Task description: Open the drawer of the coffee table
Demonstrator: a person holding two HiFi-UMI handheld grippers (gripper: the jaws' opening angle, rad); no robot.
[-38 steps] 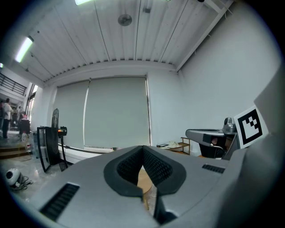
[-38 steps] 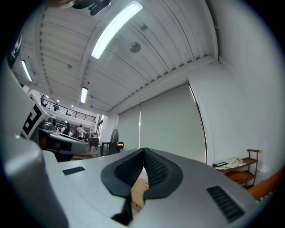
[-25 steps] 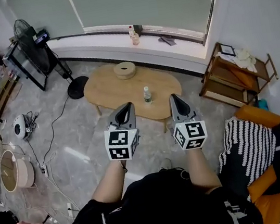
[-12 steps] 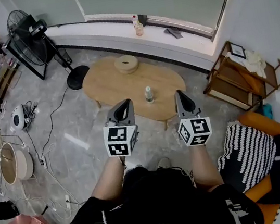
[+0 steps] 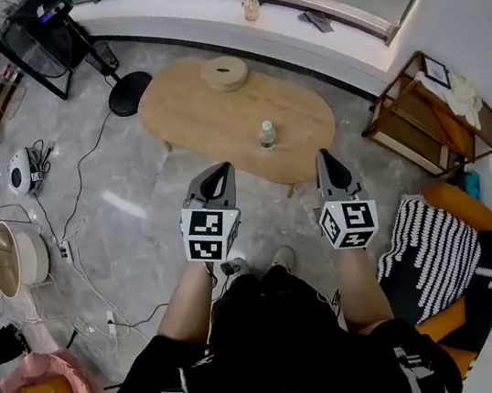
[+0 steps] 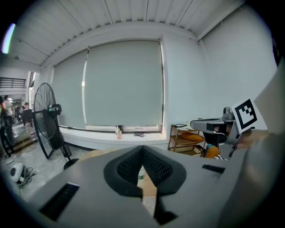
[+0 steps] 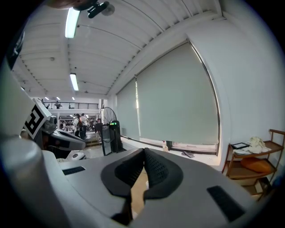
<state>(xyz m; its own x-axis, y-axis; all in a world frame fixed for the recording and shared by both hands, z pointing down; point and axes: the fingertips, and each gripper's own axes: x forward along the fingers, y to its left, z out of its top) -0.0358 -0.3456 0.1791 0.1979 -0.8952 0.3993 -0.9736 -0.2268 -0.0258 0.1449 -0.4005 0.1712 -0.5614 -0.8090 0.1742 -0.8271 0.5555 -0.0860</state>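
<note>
The oval wooden coffee table stands ahead of me on the marble floor; no drawer shows from above. On it are a small plastic bottle and a round wooden box. My left gripper is shut and empty, held in the air short of the table's near edge. My right gripper is also shut and empty, level with it on the right. In the left gripper view the closed jaws point at the bottle and tabletop. The right gripper view shows a strip of tabletop below its closed tips.
A wooden shelf unit stands right of the table, with a striped cushion on an orange seat nearer me. A floor fan and cables lie to the left. A window ledge runs behind the table.
Both grippers have come forward and down toward the coffee table, which now sits closer and larger in the head view. Both stayed shut.
</note>
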